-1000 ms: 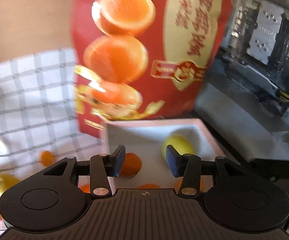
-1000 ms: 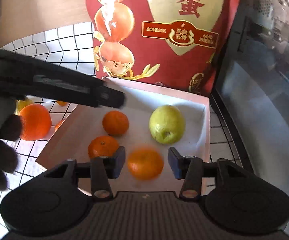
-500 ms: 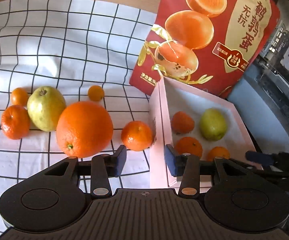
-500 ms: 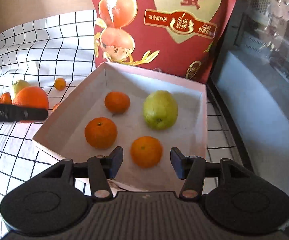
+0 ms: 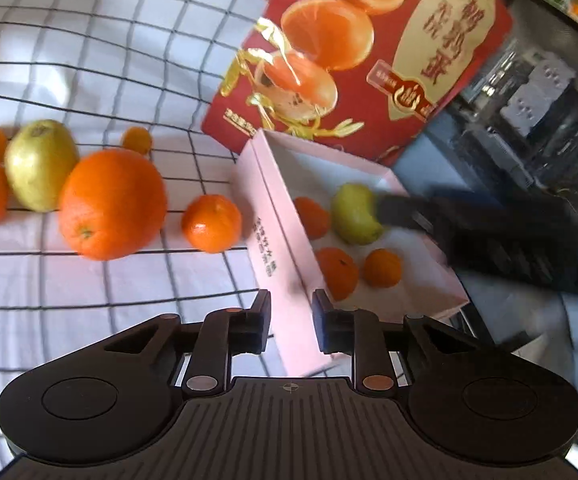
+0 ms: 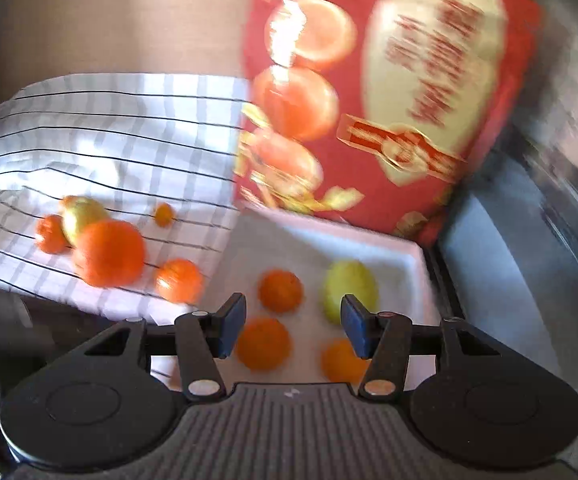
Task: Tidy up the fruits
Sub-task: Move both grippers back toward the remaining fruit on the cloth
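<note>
My right wrist view is smeared. Left gripper (image 5: 291, 320) has just clenched, empty, over the pink box (image 5: 277, 256) wall; right gripper (image 6: 293, 330) hangs released above boxed fruit; big orange (image 5: 112, 204) sits outside.

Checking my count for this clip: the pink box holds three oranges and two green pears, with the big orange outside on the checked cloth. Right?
Not quite. The pink box holds three oranges but only one green pear; the second pear lies outside on the checked cloth, beside the big orange. The left wrist view shows it.
</note>
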Demonstrator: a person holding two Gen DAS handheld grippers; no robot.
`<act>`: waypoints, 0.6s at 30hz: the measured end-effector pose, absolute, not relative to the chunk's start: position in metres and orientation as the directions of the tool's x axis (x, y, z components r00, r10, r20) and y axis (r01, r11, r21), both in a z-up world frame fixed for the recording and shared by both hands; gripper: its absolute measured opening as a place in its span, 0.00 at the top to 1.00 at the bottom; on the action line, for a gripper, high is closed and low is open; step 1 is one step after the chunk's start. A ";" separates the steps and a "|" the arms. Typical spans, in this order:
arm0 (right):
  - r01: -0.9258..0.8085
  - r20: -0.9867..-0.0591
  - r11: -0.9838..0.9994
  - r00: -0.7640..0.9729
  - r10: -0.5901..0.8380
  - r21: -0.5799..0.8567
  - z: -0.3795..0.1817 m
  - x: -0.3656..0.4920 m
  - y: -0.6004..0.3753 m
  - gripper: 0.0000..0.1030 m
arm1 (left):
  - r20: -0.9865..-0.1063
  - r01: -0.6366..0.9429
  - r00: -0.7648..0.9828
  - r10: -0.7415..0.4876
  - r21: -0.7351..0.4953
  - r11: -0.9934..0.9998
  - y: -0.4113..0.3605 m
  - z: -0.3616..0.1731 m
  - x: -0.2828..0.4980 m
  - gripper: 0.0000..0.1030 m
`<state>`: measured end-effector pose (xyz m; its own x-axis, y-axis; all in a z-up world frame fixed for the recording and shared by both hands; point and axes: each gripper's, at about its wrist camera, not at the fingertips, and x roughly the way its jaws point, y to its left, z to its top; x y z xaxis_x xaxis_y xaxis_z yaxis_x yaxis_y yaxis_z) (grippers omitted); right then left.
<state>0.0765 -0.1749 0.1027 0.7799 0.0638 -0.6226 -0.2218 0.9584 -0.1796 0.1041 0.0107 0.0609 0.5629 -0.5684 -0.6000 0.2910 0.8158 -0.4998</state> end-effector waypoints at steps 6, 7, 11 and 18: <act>-0.429 -0.725 0.887 0.664 0.182 -0.171 0.102 0.123 -0.116 0.49 | -0.607 0.246 0.640 -0.471 -0.419 0.874 0.066 0.062 0.064 0.74; -0.453 -0.739 0.870 0.650 0.176 -0.192 0.097 0.129 -0.105 0.49 | -0.615 0.226 0.646 -0.451 -0.411 0.883 0.078 0.059 0.057 0.74; -0.502 -0.773 0.813 0.626 0.106 -0.295 0.068 0.148 -0.073 0.49 | -0.635 0.113 0.670 -0.385 -0.425 0.898 0.122 0.049 0.037 0.74; -0.516 -0.792 0.783 0.608 0.050 -0.346 0.051 0.174 -0.061 0.49 | -0.653 -0.034 0.702 -0.285 -0.430 0.902 0.175 0.045 0.018 0.74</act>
<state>0.1737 -0.0609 0.0506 0.6081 0.0503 -0.7923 -0.5160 0.7835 -0.3463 0.0176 0.1747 0.0447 0.7019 -0.2847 -0.6530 -0.0339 0.9023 -0.4298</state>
